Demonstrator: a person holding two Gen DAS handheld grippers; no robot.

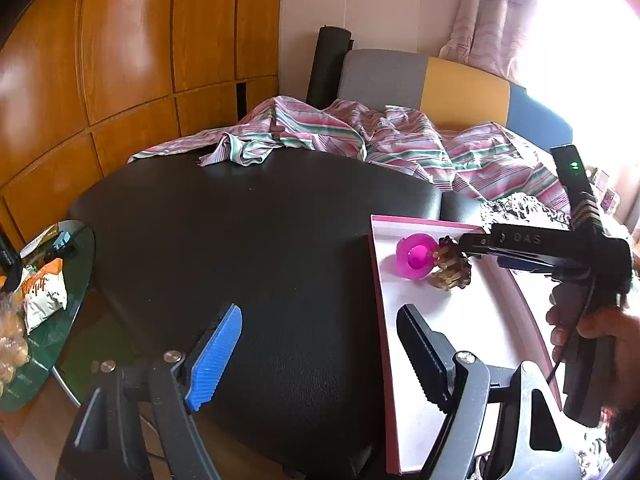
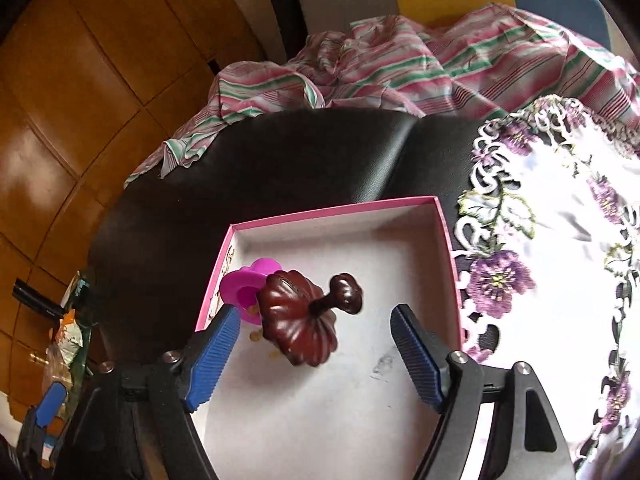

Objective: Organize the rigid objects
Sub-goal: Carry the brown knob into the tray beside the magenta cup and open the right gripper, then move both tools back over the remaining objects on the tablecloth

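A pink-rimmed shallow box [image 2: 340, 210] with a white floor lies on a black leather seat; it also shows in the left wrist view [image 1: 440, 320]. Inside it sit a magenta plastic cup-shaped piece [image 2: 248, 284] [image 1: 416, 256] and a dark red-brown carved pumpkin-shaped piece with a stem [image 2: 300, 316] [image 1: 452, 268], lying tilted against the magenta one. My right gripper [image 2: 316, 356] is open, its jaws either side of the pumpkin piece and apart from it; its tip shows in the left wrist view [image 1: 468, 242] just over the piece. My left gripper [image 1: 320, 356] is open and empty over the box's left edge.
A striped pink-green cloth [image 1: 360, 136] lies crumpled at the back of the seat. An embroidered white doily [image 2: 560, 260] lies right of the box. A glass side table [image 1: 60, 320] with snack packets stands at the left. Wooden cabinets [image 1: 120, 60] stand behind.
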